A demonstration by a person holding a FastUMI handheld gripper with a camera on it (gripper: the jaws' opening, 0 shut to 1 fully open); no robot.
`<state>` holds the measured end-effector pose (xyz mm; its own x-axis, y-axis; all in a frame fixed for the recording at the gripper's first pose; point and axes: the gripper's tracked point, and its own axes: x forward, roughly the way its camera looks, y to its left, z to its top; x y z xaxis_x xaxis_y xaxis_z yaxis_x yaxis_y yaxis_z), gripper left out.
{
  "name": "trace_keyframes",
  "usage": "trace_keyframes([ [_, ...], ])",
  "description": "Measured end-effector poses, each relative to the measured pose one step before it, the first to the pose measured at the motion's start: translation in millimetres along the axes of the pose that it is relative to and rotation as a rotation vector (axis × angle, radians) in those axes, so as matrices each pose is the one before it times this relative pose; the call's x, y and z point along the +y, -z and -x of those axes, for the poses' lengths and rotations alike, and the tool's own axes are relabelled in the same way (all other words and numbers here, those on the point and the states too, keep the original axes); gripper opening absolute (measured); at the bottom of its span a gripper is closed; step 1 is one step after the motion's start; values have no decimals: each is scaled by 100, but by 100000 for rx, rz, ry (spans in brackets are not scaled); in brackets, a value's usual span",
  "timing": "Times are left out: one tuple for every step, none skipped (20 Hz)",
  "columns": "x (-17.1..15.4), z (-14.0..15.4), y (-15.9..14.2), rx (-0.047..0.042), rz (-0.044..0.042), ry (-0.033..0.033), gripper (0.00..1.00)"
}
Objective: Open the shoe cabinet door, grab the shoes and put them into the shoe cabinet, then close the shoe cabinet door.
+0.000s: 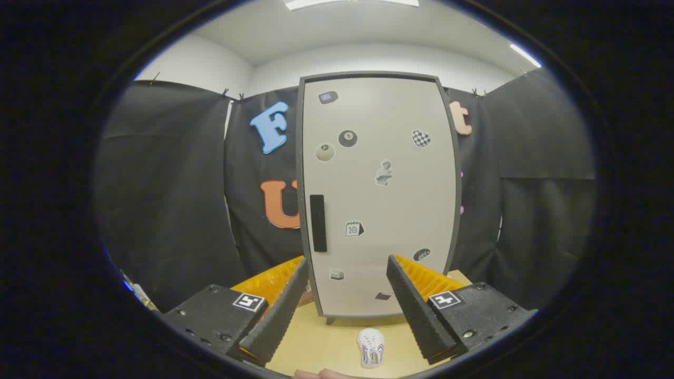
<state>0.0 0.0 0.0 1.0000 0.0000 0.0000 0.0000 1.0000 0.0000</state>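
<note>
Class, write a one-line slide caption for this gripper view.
Open gripper faces the closed shoe cabinet door, a small white shoe lying between its fingers.

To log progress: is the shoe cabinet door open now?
No, the door sits flush shut; the open gripper holds nothing.

Closed cabinet door (379, 195) blocks way ahead of spread tool (347, 268) — shoe (370, 346) lies between fingers.

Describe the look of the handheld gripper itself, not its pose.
The gripper has two wedge-shaped fingers faced with black textured pads, their outer sides ribbed orange. Each finger is mounted on a black block with screws and a small square black-and-white marker on top. No cables are visible.
</note>
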Motion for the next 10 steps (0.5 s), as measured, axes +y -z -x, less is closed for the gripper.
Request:
trace_keyframes([
  [239, -271, 296, 756, -153, -1139, 98],
  [-6, -247, 146, 398, -54, -429, 98],
  [-211, -343, -28, -405, 68, 404, 98],
  [-221, -252, 64, -368, -65, 984, 98],
  [-84, -228, 133, -85, -187, 458, 98],
  [155, -364, 281, 197, -379, -164, 98],
  [110, -426, 183, 60, -190, -234, 98],
  [9, -521, 114, -95, 139, 51, 98],
  [-83, -673, 81, -62, 57, 475, 98],
  [148, -677, 266, 402, -41, -212, 98],
])
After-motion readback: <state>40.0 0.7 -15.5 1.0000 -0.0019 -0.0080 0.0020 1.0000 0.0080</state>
